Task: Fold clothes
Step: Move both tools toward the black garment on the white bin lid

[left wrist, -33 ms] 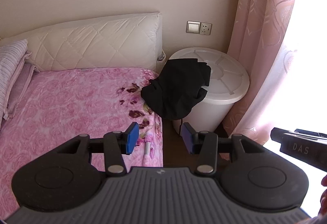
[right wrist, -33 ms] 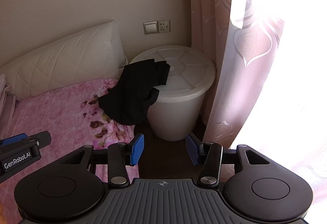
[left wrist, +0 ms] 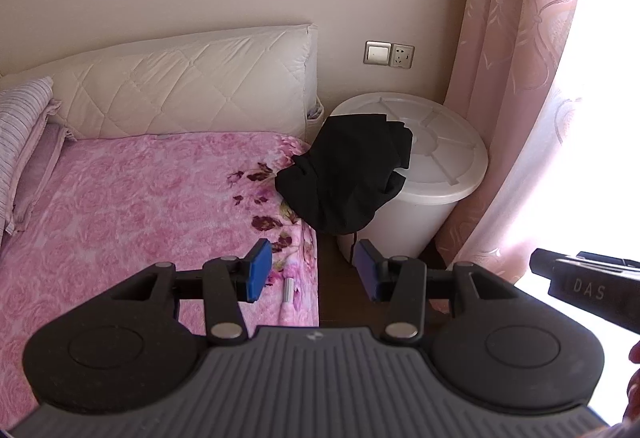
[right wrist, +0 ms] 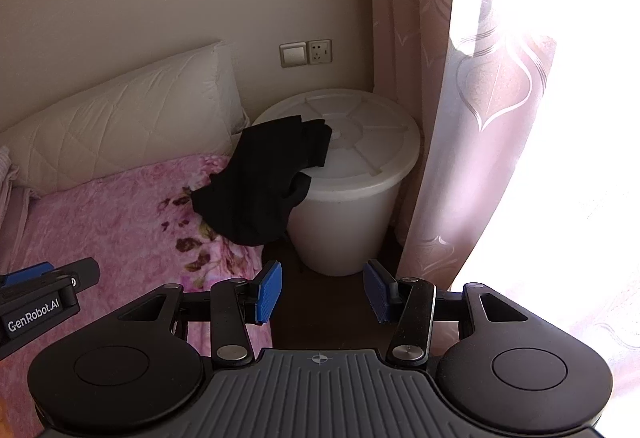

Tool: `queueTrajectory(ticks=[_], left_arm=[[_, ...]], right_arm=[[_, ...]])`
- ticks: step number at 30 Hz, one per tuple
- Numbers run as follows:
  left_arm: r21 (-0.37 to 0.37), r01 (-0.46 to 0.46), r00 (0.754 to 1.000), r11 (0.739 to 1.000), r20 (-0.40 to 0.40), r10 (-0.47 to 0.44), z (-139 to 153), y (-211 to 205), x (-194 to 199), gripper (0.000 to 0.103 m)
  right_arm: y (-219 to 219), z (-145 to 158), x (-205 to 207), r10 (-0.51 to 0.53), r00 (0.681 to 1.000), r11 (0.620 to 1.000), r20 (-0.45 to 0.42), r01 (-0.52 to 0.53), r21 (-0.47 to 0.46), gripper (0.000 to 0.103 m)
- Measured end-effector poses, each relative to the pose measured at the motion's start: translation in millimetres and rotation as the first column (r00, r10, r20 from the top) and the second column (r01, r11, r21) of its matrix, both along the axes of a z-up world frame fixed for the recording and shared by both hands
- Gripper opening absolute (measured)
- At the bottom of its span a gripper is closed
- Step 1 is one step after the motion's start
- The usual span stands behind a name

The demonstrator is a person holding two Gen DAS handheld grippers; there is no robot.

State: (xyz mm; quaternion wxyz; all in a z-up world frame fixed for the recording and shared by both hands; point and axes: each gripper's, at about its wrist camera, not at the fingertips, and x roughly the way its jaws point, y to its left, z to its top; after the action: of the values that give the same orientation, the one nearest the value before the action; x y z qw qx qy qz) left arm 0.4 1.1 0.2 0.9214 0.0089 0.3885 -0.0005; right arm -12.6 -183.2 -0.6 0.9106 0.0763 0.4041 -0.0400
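One black garment (left wrist: 348,174) drapes one white bin (left wrist: 436,174); both jaws open.

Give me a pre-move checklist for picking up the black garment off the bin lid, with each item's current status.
1. Left gripper open and empty: ok, jaws apart with nothing between them.
2. Right gripper open and empty: ok, jaws apart, empty.
3. Black garment in view of both cameras: ok. It lies bunched, draped from the white bin lid onto the corner of the pink bedspread.
4. Contact with the garment: not ok, both grippers are short of it.
5. Garment edges or a collar to grip: cannot tell, the folds are too dark.
6. Space on the bedspread for folding: ok, though a small white tube-like object lies near its edge.
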Motion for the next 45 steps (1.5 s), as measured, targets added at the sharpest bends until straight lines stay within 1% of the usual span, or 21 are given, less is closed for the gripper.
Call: queueTrajectory(ticks=[2,5,8,11,17,23,32,36,43,45], left_arm=[[0.0,-0.003,1.0,1.0,-0.002,0.003,1,5,2,0.042],[0.004,0.004,1.0,1.0,-0.027,-0.004,-4,6,13,0.042],[-0.033,0.012,1.0,0.999,-0.015,-0.013,-10,22,17,0.042],[-0.06,0.017,1.0,0.998,-0.004,-0.018,-11,34,19,0.042],[-0.075,0.029,1.0,0.997,-0.005,-0.03,-16,45,26,0.042],[-0.073,0.06,0.998,0.996,-0.013,-0.061,-20,46,37,0.042],[-0.087,0.108,0.994,0.99,-0.013,-0.109,-20,34,51,0.042],[-0.09,0.108,0.994,0.99,-0.011,-0.109,-19,37,54,0.042],[-0.092,0.061,0.998,0.994,-0.019,-0.063,-21,62,62,0.042],[-0.093,0.069,0.997,0.993,-0.023,-0.071,-22,67,64,0.042]], right_arm=[[5,1,0,0.009,1.0,1.0,0.002,-0.009,-0.005,0.05],[9,1,4,0.016,1.0,1.0,-0.006,-0.016,0.001,0.05],[8,-1,14,0.014,0.999,1.0,-0.032,-0.013,0.026,0.05],[25,-4,20,0.013,1.0,1.0,-0.023,-0.013,-0.017,0.05],[27,-5,22,-0.006,1.0,0.999,-0.016,0.005,-0.033,0.05],[29,-6,24,-0.024,1.0,0.999,-0.009,0.024,-0.049,0.05],[28,-5,30,-0.056,0.998,0.996,0.001,0.056,-0.073,0.05],[30,-2,37,-0.059,0.998,0.995,0.005,0.059,-0.078,0.05],[42,-4,54,-0.031,0.999,0.997,-0.013,0.03,-0.071,0.05],[47,-4,57,-0.028,0.999,0.997,-0.021,0.026,-0.074,0.05]])
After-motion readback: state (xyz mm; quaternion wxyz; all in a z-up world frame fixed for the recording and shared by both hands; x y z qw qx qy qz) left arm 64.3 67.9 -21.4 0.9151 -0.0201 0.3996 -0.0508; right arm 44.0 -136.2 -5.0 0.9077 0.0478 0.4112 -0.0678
